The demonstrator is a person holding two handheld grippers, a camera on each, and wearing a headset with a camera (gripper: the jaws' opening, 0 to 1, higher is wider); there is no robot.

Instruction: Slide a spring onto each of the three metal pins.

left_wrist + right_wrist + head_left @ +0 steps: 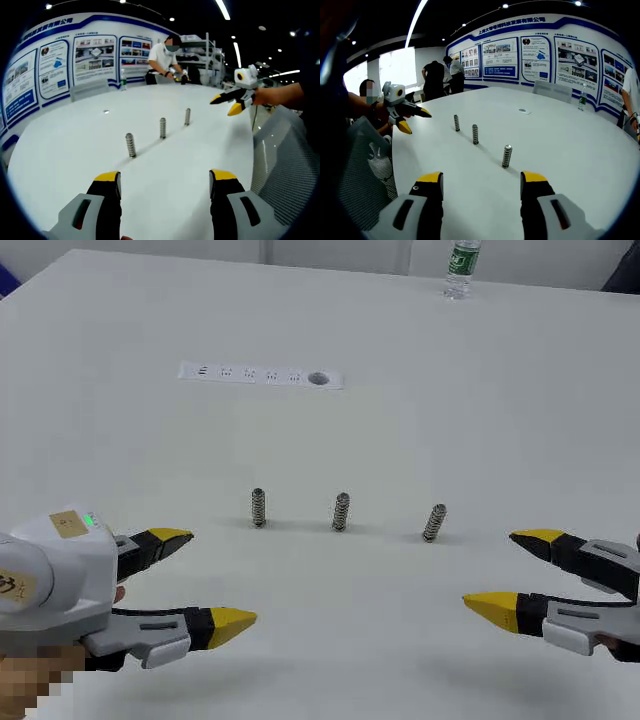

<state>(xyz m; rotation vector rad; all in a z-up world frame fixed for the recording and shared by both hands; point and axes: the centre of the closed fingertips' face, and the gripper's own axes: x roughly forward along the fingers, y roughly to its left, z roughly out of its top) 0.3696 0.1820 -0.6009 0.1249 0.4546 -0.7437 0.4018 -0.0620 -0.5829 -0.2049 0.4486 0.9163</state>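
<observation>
Three small coiled metal springs (341,511) are standing upright in a row on the white desk (400,420), apparently already sitting over their pins. The rightmost spring (434,522) is leaning slightly. The yellow-tipped left gripper (218,577) and yellow-tipped right gripper (491,568) are hovering near them, both gaping wide and carrying nothing. The springs are probably light, squashy and prone to rolling, so a gentle mid-coil pinch is looking safest.
</observation>
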